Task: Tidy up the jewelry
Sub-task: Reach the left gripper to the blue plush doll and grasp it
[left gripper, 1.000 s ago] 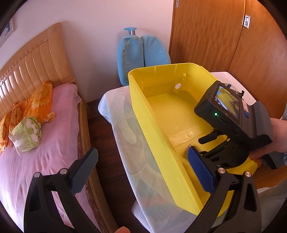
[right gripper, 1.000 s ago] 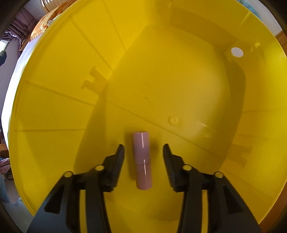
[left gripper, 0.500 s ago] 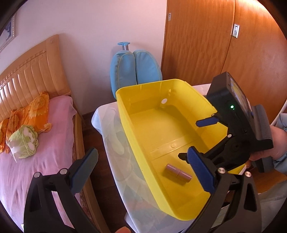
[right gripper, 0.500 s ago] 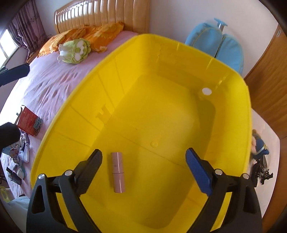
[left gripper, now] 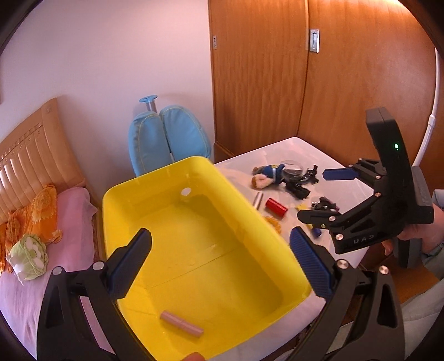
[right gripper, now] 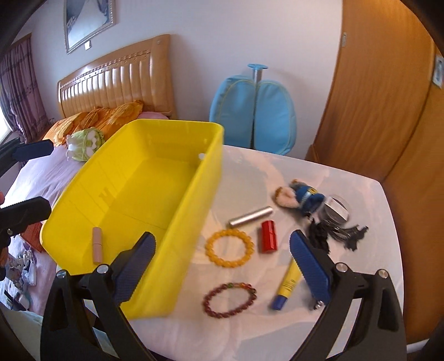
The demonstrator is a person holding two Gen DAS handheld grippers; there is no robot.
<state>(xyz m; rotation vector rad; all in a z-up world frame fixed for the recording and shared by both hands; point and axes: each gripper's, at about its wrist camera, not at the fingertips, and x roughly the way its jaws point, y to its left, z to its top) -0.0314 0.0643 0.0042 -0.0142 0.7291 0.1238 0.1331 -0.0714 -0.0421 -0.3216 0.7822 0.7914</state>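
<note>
Now pink tube (right gripper: 97, 245) in bin (right gripper: 177, 222) — left of right claw (right gripper: 222, 266).

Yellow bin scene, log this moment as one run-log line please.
phase: between picks | yellow bin: holds pink tube | left gripper: open, empty | right gripper: open, empty | on table: yellow bracelet, red tube

A home bedroom. A bed (right gripper: 41, 177) with a padded tan headboard (right gripper: 116, 80) is sitting at nine to ten o'clock in the right wrist view, orange pillows (right gripper: 97, 116) and a green plush toy (right gripper: 83, 143) lying on its pink sheet. A framed picture (right gripper: 88, 22) is hanging on the wall at eleven o'clock. Wooden wardrobe doors (left gripper: 333, 77) are filling the one to two o'clock side of the left wrist view, and a blue trolley bag (right gripper: 252, 111) is leaning against the wall at twelve.
</note>
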